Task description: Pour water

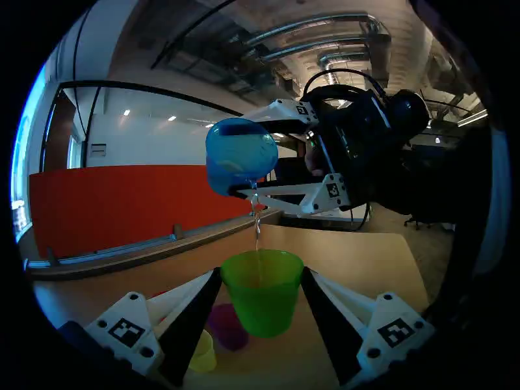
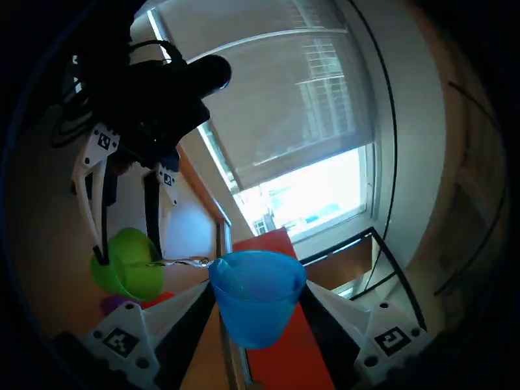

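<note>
My left gripper [image 1: 260, 273] clamps the translucent green plastic cup [image 1: 263, 305] over the wooden desk [image 1: 364, 257]. My right gripper [image 2: 259, 286] grips the tilted translucent blue plastic cup [image 2: 257, 312] above and ahead of it; a thin water stream [image 1: 257, 227] falls into the green one.

Left claw [image 1: 261, 276], right claw [image 2: 258, 286]: both clamped

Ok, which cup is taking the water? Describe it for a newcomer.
Over the wooden table, find the left gripper. Clamped between its fingers is the green cup, under the stream from the tilted blue cup. Unlike the purple cup and yellow cup lower left, it alone is catching water.
</note>
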